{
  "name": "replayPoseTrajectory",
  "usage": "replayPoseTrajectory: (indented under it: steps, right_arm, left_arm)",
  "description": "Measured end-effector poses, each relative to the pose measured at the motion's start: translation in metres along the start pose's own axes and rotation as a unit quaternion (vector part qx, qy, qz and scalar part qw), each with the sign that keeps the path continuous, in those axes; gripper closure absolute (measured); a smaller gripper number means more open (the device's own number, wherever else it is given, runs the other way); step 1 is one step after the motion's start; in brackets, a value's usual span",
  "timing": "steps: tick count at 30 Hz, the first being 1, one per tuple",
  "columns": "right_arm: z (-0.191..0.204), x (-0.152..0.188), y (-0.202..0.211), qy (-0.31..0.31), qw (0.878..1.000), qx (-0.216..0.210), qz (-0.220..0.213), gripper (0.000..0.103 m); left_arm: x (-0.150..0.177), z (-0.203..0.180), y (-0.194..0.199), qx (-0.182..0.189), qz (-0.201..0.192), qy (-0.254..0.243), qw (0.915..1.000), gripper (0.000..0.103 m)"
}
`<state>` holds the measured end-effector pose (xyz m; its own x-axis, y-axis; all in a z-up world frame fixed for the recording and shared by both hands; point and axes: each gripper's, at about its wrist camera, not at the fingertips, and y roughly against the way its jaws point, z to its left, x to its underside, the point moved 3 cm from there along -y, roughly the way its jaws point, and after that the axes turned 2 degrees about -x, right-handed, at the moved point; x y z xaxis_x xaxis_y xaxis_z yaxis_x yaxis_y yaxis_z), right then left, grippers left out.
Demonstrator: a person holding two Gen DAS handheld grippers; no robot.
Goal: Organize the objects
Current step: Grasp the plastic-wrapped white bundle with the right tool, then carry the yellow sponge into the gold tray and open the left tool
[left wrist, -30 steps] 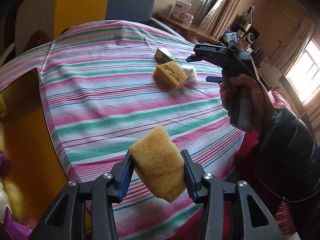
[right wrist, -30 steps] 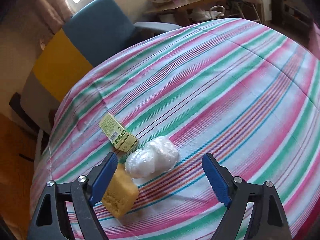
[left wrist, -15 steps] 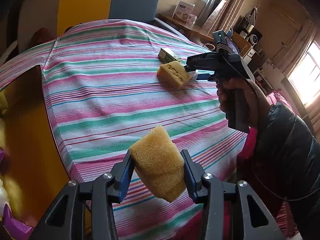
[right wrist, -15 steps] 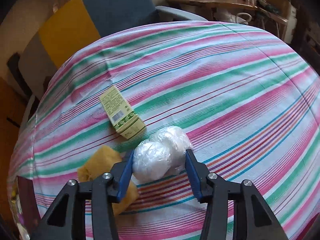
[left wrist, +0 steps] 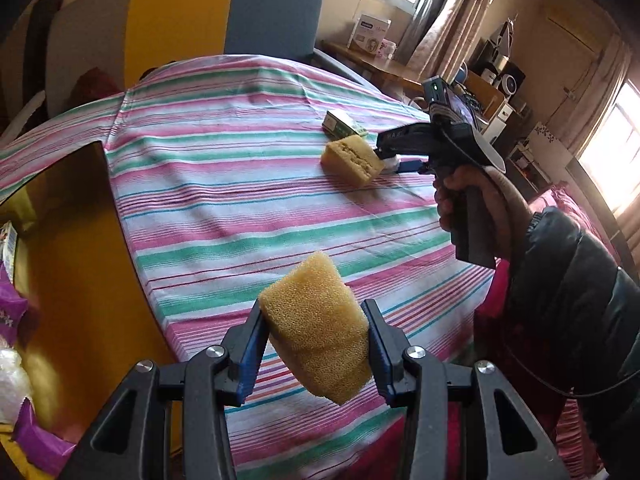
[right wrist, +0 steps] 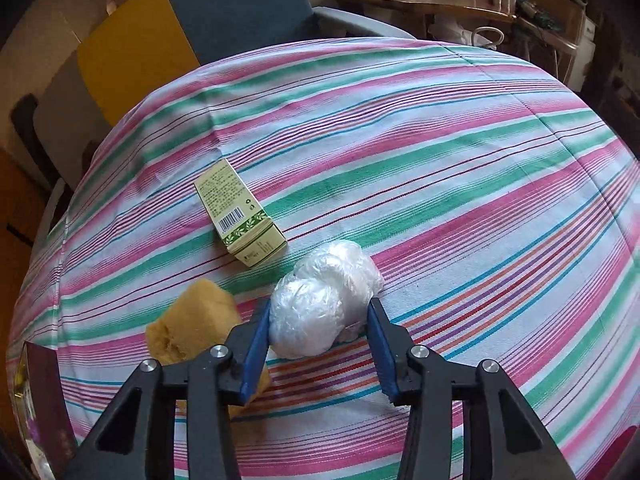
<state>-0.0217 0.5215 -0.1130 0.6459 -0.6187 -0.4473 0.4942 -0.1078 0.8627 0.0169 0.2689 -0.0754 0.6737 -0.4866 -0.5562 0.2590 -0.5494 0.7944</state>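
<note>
Closing on the bag (right wrist: 320,312) on the cloth (right wrist: 440,152), the right gripper (right wrist: 318,346) should squeeze gently and lift straight, while the left gripper (left wrist: 316,346) clamps its sponge (left wrist: 316,324).

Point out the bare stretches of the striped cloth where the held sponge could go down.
Free: the striped cloth beyond the green box toward the blue chair, and the near stretch before the sponge on the table. Crowded: box, that sponge and white plastic bundle cluster together.

cloth (right wrist: 400,128) open beyond; box (right wrist: 240,216), sponge (right wrist: 192,320) crowd left
</note>
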Motion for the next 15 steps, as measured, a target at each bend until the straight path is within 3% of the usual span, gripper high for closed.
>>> replayPoseTrajectory:
  steps: [8, 15]
  right_arm:
    - [0.001, 0.003, 0.002, 0.012, 1.000, 0.009, -0.002, 0.056]
    - [0.002, 0.004, 0.003, 0.021, 1.000, 0.015, -0.002, 0.057]
  left_arm:
    - [-0.005, 0.021, 0.022, 0.001, -0.021, 0.033, 0.9992, 0.057]
    - [-0.023, 0.084, 0.055, -0.034, -0.051, 0.101, 0.9930, 0.057]
